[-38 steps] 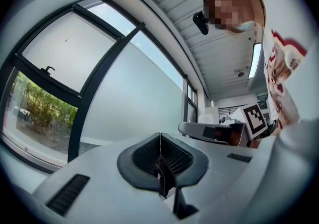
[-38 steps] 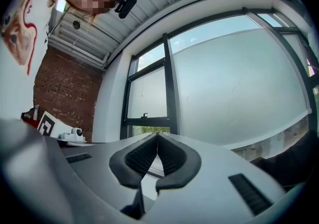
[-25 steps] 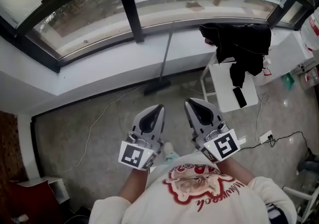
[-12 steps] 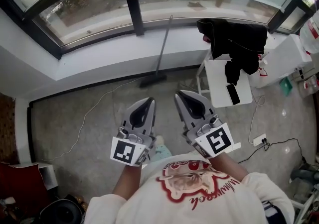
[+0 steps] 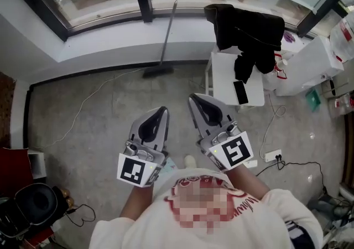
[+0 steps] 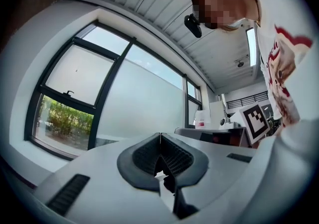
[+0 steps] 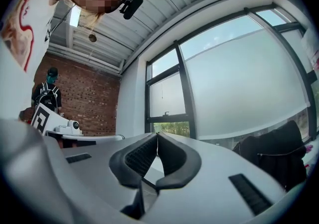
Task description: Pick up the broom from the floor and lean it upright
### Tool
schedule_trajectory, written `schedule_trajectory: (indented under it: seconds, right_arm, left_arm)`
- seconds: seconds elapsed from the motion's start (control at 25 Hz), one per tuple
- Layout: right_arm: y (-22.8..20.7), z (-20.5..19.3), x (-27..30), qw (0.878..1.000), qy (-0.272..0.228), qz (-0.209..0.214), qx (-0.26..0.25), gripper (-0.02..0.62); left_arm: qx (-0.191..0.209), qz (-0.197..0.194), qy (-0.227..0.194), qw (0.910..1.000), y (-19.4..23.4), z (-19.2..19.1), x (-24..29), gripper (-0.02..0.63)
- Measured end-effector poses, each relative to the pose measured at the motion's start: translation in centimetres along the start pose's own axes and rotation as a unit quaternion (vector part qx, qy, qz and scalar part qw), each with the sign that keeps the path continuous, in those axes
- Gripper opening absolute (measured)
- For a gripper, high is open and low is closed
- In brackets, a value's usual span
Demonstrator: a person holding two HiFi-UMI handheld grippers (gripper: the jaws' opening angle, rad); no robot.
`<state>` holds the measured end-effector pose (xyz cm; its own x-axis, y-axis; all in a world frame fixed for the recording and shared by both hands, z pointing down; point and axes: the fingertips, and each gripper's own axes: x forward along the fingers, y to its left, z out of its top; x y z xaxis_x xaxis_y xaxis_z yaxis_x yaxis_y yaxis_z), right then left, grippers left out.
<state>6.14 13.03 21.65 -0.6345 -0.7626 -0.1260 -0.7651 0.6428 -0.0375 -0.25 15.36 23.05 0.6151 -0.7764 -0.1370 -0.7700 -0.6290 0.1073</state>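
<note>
The broom [image 5: 165, 34] stands upright in the head view, its grey handle leaning on the window sill and its dark head [image 5: 157, 71] resting on the floor by the wall. Both grippers are held side by side in front of the person's body, well back from the broom and apart from it. My left gripper [image 5: 162, 110] [image 6: 160, 135] is shut with nothing between its jaws. My right gripper [image 5: 194, 98] [image 7: 157, 135] is shut and empty too. Both gripper views look up at the window and ceiling and do not show the broom.
A small white table [image 5: 221, 79] with a phone [image 5: 241, 92] stands right of the broom, a black garment [image 5: 243, 29] draped behind it. A power strip [image 5: 272, 155] and cables lie on the floor at right. A black bag [image 5: 32, 205] sits lower left. Another person [image 7: 47, 94] stands by the brick wall.
The person has backed away from the window, so the broom and the table now sit farther up the head view. Both grippers stayed shut and empty, moving back with the body.
</note>
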Motion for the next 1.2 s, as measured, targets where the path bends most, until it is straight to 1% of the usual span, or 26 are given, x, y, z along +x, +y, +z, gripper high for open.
schedule_trajectory:
  seconds: [0.12,0.24,0.36,0.56,0.68,0.84,1.0,1.08,1.2]
  right_arm:
    - [0.1,-0.4,-2.4,1.000,0.012,0.005,0.018,0.024]
    - [1.0,0.4,-3.4,0.999,0.002,0.016,0.030,0.024]
    - [1.8,0.7,-4.1,0.999,0.001,0.025,0.021,0.025]
    - [4.7,1.6,-5.8,1.000,-0.002,0.028,-0.003,0.025]
    - [7.2,1.9,-7.3,1.000,-0.004,0.016,-0.007,0.025]
    - [10.5,1.3,-10.8,1.000,0.015,-0.019,-0.007,0.024]
    - [13.1,0.0,-14.8,0.998,0.043,-0.049,0.001,0.023]
    - [14.1,0.1,-16.1,0.998,0.043,-0.049,0.002,0.025]
    - [15.2,1.1,-17.0,0.999,0.027,-0.029,-0.015,0.025]
  left_arm:
    - [-0.001,0.008,0.016,0.9998,-3.2,-0.7,-1.0,0.021]
    - [0.000,0.016,0.025,0.9996,-4.9,-0.4,-2.2,0.021]
    - [0.013,0.015,0.026,0.9995,-5.8,0.2,-3.6,0.021]
    - [0.014,0.016,0.017,0.9996,-7.3,1.0,-6.8,0.021]
    - [0.009,0.013,0.014,0.9998,-8.3,1.3,-9.8,0.021]
    - [-0.005,0.005,0.020,0.9998,-9.8,1.0,-14.2,0.021]
    - [-0.014,-0.023,0.025,0.9993,-11.8,0.0,-16.7,0.021]
    - [-0.017,-0.034,0.027,0.9989,-12.8,-0.4,-17.2,0.021]
    - [-0.016,-0.037,0.019,0.9990,-14.1,0.3,-17.6,0.021]
